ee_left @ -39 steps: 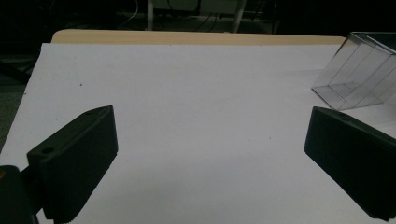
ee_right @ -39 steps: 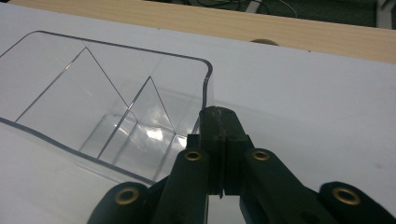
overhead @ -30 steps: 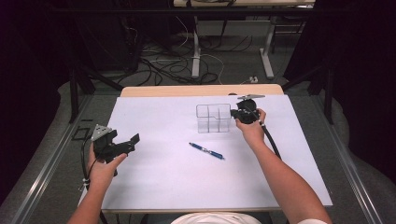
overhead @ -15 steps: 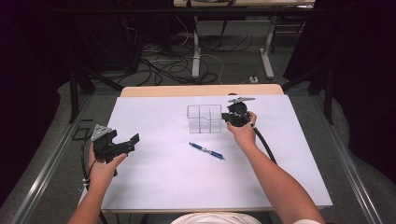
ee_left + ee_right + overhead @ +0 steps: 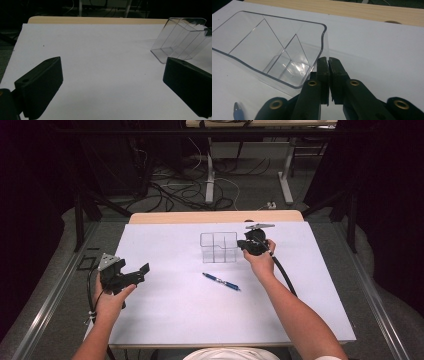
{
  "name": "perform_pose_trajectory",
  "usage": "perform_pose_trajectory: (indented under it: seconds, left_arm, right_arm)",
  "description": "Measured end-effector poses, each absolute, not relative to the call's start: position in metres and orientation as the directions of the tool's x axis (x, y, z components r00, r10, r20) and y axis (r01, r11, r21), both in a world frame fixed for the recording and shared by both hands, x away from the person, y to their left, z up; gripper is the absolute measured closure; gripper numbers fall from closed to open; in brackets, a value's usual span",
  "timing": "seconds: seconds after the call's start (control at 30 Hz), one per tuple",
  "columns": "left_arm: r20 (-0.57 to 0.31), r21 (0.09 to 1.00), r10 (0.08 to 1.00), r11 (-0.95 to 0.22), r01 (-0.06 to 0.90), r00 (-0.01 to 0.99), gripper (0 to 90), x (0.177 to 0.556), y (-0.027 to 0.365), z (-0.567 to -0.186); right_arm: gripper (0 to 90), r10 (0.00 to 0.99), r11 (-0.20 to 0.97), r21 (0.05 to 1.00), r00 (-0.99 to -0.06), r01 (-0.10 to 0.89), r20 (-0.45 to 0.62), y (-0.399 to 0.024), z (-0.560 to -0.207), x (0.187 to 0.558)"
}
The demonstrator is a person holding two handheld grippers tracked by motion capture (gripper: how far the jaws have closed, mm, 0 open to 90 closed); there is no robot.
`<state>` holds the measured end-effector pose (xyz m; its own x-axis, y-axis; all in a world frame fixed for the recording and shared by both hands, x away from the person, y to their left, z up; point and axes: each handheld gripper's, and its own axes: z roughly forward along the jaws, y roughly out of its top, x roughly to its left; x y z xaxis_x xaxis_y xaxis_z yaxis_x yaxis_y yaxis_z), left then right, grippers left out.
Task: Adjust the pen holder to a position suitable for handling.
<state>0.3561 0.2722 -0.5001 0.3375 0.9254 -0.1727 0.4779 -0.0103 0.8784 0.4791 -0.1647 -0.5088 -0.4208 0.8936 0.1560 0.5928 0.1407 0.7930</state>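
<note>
A clear plastic container (image 5: 218,247) with inner dividers stands at the back middle of the white sheet; it also shows in the left gripper view (image 5: 178,40). My right gripper (image 5: 241,245) is at its right side. In the right gripper view the jaws (image 5: 328,60) are nearly together on the container's (image 5: 274,50) thin right wall, and they have just eased open a hair with the wall still between them. A blue pen (image 5: 221,281) lies on the sheet in front of the container. My left gripper (image 5: 140,270) hovers open at the left edge, its jaws (image 5: 112,65) wide apart and holding nothing.
The white sheet (image 5: 175,320) covers most of the table, with a wooden strip (image 5: 215,216) bare along the far edge. The pen's tip (image 5: 237,108) shows at the lower left of the right gripper view. Cables and desk legs lie on the floor beyond.
The right gripper and the clear container have moved together to the left across the sheet. The left gripper has stayed where it was.
</note>
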Motion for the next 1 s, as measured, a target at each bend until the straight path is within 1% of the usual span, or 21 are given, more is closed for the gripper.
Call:
perform_pose_trajectory:
  seconds: [0.03, 0.13, 0.17, 0.2, 0.33, 0.47, 0.5, 0.53, 0.57, 0.6, 0.67, 0.77, 0.8, 0.83, 0.87, 0.93, 1.0]
  left_arm:
    - [-0.174, 0.879, 0.925, -0.008, 0.477, 0.337, 3.1, 0.356, 0.272, -0.500]
    - [-0.176, 0.876, 0.925, -0.008, 0.483, 0.336, 3.1, 0.356, 0.273, -0.501]
    - [-0.172, 0.875, 0.926, -0.014, 0.484, 0.337, 3.4, 0.356, 0.273, -0.501]
    - [-0.169, 0.874, 0.926, -0.017, 0.486, 0.337, 3.4, 0.356, 0.274, -0.501]
    - [-0.166, 0.879, 0.928, -0.015, 0.477, 0.335, 3.6, 0.355, 0.274, -0.501]
    - [-0.175, 0.879, 0.929, -0.003, 0.476, 0.328, 3.6, 0.355, 0.274, -0.500]
    - [-0.175, 0.879, 0.929, -0.002, 0.476, 0.327, 3.6, 0.355, 0.274, -0.500]
    - [-0.172, 0.881, 0.929, -0.005, 0.474, 0.328, 3.6, 0.355, 0.274, -0.500]
    - [-0.169, 0.881, 0.928, -0.009, 0.473, 0.332, 3.5, 0.355, 0.274, -0.500]
    - [-0.165, 0.882, 0.928, -0.012, 0.471, 0.334, 3.5, 0.355, 0.274, -0.500]
    - [-0.164, 0.886, 0.928, -0.011, 0.464, 0.335, 2.7, 0.355, 0.273, -0.501]
    - [-0.160, 0.885, 0.927, -0.017, 0.465, 0.338, 2.2, 0.355, 0.271, -0.501]
    - [-0.162, 0.887, 0.926, -0.015, 0.462, 0.341, 1.6, 0.355, 0.270, -0.501]
    - [-0.163, 0.886, 0.926, -0.016, 0.463, 0.342, 1.6, 0.355, 0.270, -0.501]
    - [-0.160, 0.887, 0.926, -0.017, 0.461, 0.343, 0.6, 0.355, 0.269, -0.501]
    - [-0.156, 0.887, 0.926, -0.023, 0.461, 0.345, 0.6, 0.355, 0.268, -0.501]
    - [-0.144, 0.887, 0.927, -0.034, 0.461, 0.346, 0.6, 0.355, 0.267, -0.501]
  right_arm:
    - [83.7, 0.893, 0.118, 0.796, -0.413, 0.594, 0.176, -0.166, -0.506, 0.478]
    - [81.4, 0.892, 0.104, 0.803, -0.412, 0.587, 0.187, -0.168, -0.503, 0.477]
    - [77.2, 0.890, 0.097, 0.810, -0.415, 0.578, 0.189, -0.169, -0.501, 0.476]
    - [77.2, 0.890, 0.097, 0.810, -0.415, 0.578, 0.189, -0.169, -0.501, 0.476]
    - [67.6, 0.891, 0.075, 0.819, -0.407, 0.569, 0.201, -0.171, -0.496, 0.472]
    - [57.1, 0.888, 0.104, 0.831, -0.428, 0.546, 0.170, -0.171, -0.492, 0.467]
    - [53.1, 0.886, 0.118, 0.837, -0.437, 0.534, 0.154, -0.170, -0.490, 0.464]
    - [53.1, 0.886, 0.118, 0.837, -0.437, 0.534, 0.154, -0.170, -0.490, 0.464]
    - [48.8, 0.882, 0.138, 0.845, -0.452, 0.517, 0.133, -0.170, -0.488, 0.461]
    - [48.8, 0.882, 0.138, 0.845, -0.452, 0.517, 0.133, -0.170, -0.488, 0.461]
    - [44.9, 0.878, 0.168, 0.844, -0.467, 0.510, 0.107, -0.170, -0.484, 0.457]
    - [43.6, 0.869, 0.181, 0.849, -0.486, 0.496, 0.099, -0.171, -0.482, 0.455]
    - [41.1, 0.860, 0.195, 0.861, -0.505, 0.471, 0.082, -0.170, -0.480, 0.452]
    - [41.1, 0.860, 0.195, 0.861, -0.505, 0.471, 0.082, -0.170, -0.480, 0.452]
    - [39.1, 0.850, 0.217, 0.868, -0.524, 0.447, 0.058, -0.170, -0.477, 0.449]
    - [37.7, 0.845, 0.220, 0.870, -0.532, 0.440, 0.056, -0.169, -0.476, 0.448]
    - [35.7, 0.822, 0.272, 0.872, -0.569, 0.407, 0.009, -0.166, -0.473, 0.443]
